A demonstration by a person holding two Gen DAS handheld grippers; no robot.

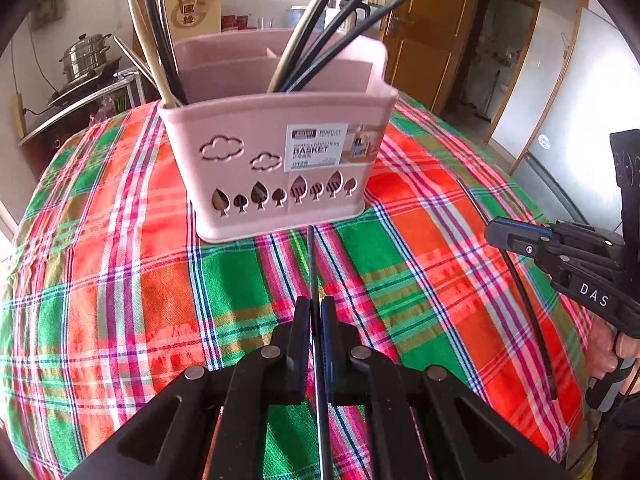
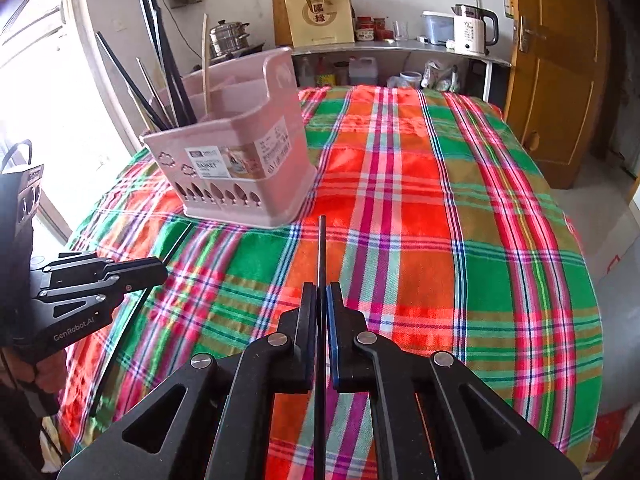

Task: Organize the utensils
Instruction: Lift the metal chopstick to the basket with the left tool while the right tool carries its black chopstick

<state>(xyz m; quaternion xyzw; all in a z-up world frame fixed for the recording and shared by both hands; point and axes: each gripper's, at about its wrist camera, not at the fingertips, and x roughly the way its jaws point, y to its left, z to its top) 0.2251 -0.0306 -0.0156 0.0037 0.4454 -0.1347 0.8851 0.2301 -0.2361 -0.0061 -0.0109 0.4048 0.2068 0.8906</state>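
Two chopsticks are left: in the left wrist view the left gripper (image 1: 316, 312) pinches a dark chopstick (image 1: 311, 256), the pink basket (image 1: 240, 136) just ahead already holding several. In the right wrist view the right gripper (image 2: 321, 300) pinches another chopstick (image 2: 321, 248), basket ahead-left, cloth otherwise bare

2 wrist fisheyes, each angled down along its jaws, close over the plaid tablecloth (image 1: 120, 280), sharing the pink basket (image 1: 280, 152).

Both grippers are matte black linkages with triangular cut-outs and round silver pivot pins, one blue-faced pad on the inner side of the fingers (image 1: 327, 344). The right gripper (image 1: 498, 236) carries white "DAS" lettering on its side. The left gripper (image 2: 158, 272) reads "GenRobot.AI" in white.
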